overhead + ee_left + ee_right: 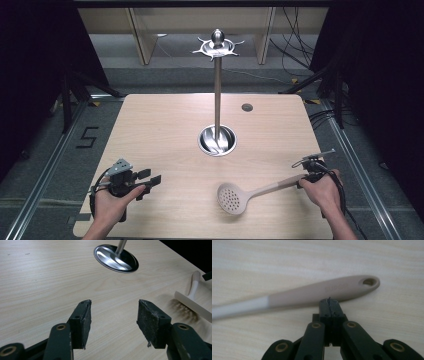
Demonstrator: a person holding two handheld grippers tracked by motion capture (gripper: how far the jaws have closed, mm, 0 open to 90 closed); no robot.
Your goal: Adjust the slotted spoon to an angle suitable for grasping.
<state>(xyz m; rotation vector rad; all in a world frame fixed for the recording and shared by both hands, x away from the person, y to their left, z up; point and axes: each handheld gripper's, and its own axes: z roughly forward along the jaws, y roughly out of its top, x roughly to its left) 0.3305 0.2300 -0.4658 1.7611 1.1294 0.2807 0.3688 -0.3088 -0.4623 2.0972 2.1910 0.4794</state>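
R gripper (329,301): I see jaws pressed together, nothing between, tips just at the spoon handle. Slotted spoon (252,192) lies flat on table (165,130), bowl end toward centre. L gripper (113,315): jaws wide, nothing between, resting near-left. Steel stand (218,90) upright mid-table, well apart from both.

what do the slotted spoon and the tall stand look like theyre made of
Slotted spoon: matte beige plastic or silicone, judging by its dull surface; the two-tone handle has a moulded hanging hole. Utensil stand: polished metal, likely stainless steel; its base mirrors light.
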